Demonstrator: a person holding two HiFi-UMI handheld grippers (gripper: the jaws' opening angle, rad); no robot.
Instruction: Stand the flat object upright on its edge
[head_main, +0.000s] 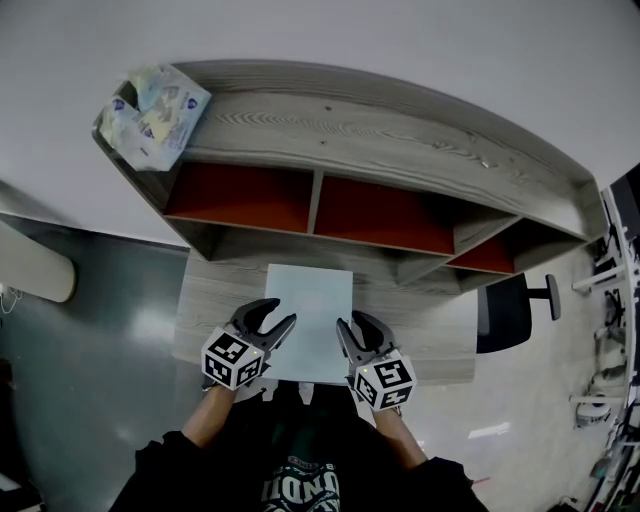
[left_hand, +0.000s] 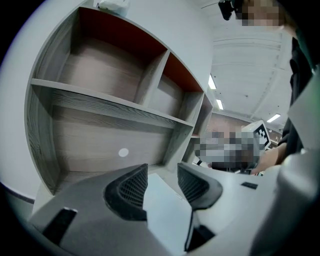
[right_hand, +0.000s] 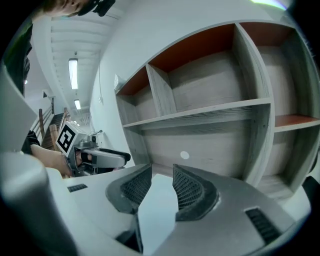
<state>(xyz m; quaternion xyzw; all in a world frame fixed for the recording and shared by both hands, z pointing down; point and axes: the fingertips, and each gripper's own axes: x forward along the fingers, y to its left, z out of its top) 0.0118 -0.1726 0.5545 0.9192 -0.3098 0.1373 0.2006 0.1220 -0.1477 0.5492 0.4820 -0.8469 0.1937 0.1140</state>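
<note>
**Sheet flat on the desk, not yet stood up**

The pale sheet (head_main: 310, 322) looks to lie flat on the desk (head_main: 215, 300), in front of the shelf unit (head_main: 350, 125), so the standing-up is all still to do. The left gripper (head_main: 284, 313) and right gripper (head_main: 350, 322) sit at its near corners, jaws partly open with the sheet showing between them, gripping nothing. I count one sheet, two grippers, one shelf unit and one packet (head_main: 155, 112) on top.

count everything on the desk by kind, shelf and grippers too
flat white sheet: 1
packet on the shelf top: 1
shelf unit: 1
grippers, left gripper and right gripper: 2
total: 5
</note>
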